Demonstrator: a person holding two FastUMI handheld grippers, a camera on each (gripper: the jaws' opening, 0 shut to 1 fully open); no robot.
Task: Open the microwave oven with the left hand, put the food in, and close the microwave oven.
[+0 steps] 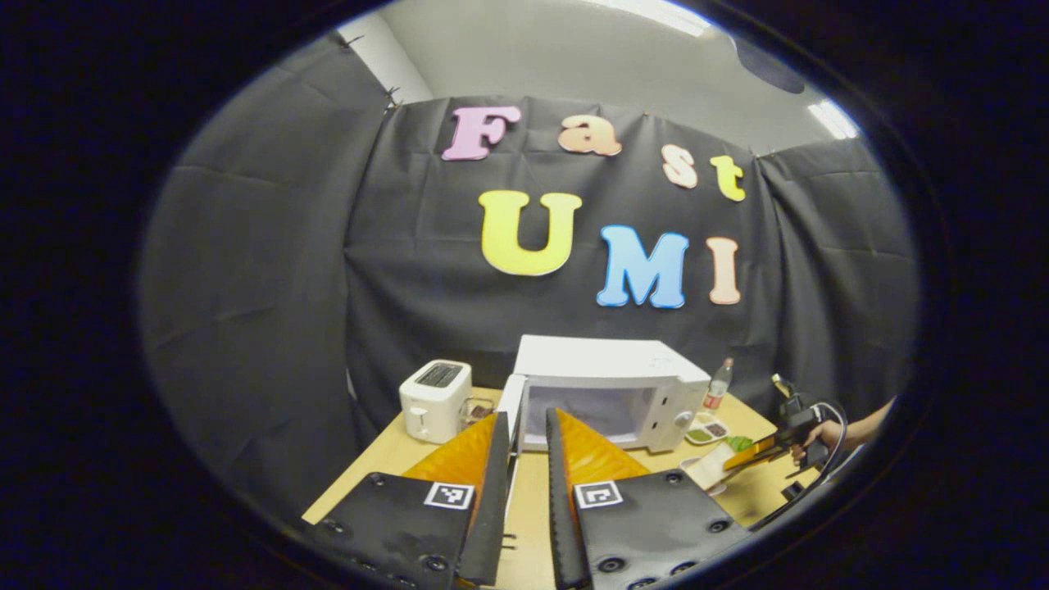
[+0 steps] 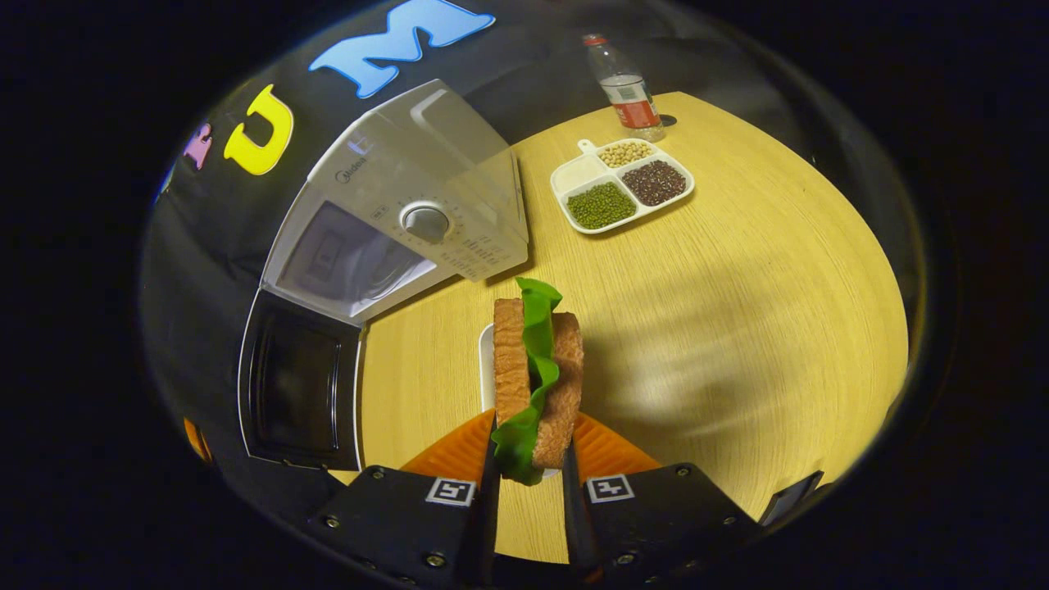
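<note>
The white microwave (image 1: 606, 385) (image 2: 410, 180) stands at the back of the wooden table, its door (image 1: 512, 401) (image 2: 295, 385) swung out and the cavity (image 2: 344, 262) showing. In the left gripper view, my left gripper (image 1: 527, 418) faces the door edge-on. Its fingers stand a narrow gap apart, the door's edge lies by the left finger, and table shows beside the right one. My right gripper (image 2: 533, 426) is shut on a sandwich (image 2: 537, 369) of two toast slices and green lettuce, held over a small white plate (image 2: 485, 360) in front of the microwave. A hand (image 1: 828, 434) holds that gripper (image 1: 770, 447).
A white toaster (image 1: 434, 397) and a small glass container (image 1: 479, 410) stand left of the microwave. A sectioned tray (image 2: 586, 146) (image 1: 706, 432) of beans and a water bottle (image 2: 627, 86) (image 1: 719, 385) sit to its right. Bare table (image 2: 737, 328) spreads beyond the sandwich.
</note>
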